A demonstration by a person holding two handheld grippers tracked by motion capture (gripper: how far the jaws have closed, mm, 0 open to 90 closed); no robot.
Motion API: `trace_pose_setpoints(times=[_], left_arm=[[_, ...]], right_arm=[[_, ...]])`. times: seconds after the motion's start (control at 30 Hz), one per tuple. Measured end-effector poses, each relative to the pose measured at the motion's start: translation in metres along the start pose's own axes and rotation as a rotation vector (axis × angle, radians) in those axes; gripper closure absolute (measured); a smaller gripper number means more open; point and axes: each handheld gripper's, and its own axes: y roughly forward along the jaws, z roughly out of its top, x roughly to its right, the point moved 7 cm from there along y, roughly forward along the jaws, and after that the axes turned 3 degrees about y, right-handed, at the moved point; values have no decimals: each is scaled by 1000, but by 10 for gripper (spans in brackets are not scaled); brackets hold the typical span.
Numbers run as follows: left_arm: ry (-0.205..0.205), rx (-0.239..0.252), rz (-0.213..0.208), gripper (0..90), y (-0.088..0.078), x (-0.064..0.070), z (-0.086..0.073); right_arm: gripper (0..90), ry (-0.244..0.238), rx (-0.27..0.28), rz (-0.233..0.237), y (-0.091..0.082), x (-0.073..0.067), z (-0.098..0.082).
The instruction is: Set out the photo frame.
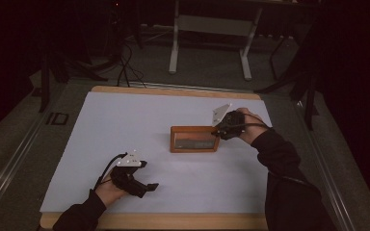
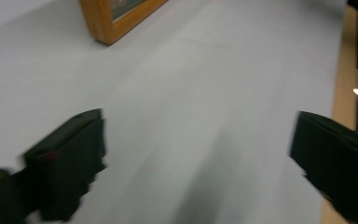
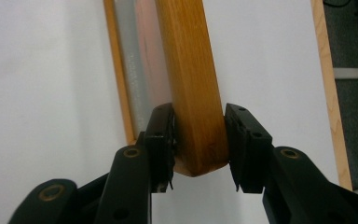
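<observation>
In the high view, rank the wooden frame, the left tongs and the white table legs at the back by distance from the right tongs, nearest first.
1. Wooden frame: clamped at its right end by the right tongs.
2. Left tongs: near-left of the table.
3. White table legs: on the floor beyond the table's far edge.

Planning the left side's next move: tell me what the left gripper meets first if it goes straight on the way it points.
The left gripper, jaws open, points along bare white table cover. The wooden frame sits off its line, so the way looks free up to the table's edge, though depth is unclear.

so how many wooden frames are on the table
1. The wooden frame stands near the middle of the white table, and the right gripper is closed on its right end.
</observation>
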Motion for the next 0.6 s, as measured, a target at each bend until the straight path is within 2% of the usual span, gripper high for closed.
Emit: trace_pose_setpoints(times=[0.03, 0.07, 0.17, 0.2, 0.23, 0.33, 0.5, 0.6], left_arm=[[15, 18, 42, 18, 0, -3, 0], [14, 20, 47, 18, -1, -4, 0], [20, 27, 49, 18, -2, -4, 0], [21, 31, 45, 18, -2, -4, 1], [23, 36, 52, 18, -3, -5, 1], [22, 37, 47, 18, -2, -4, 1], [23, 32, 44, 18, -1, -4, -1], [28, 32, 46, 18, -1, -4, -1]], right_arm=[[619, 6, -2, -7, 3, 5, 1], [615, 11, -4, -10, 3, 7, 1], [605, 10, -3, -21, 6, 11, 1], [596, 10, -7, -46, 9, 16, 2], [593, 13, -7, -49, 11, 17, 2], [588, 60, 8, -40, 14, 22, 2], [577, 88, 12, -36, 15, 25, 2], [567, 108, 10, -52, 15, 23, 2]])
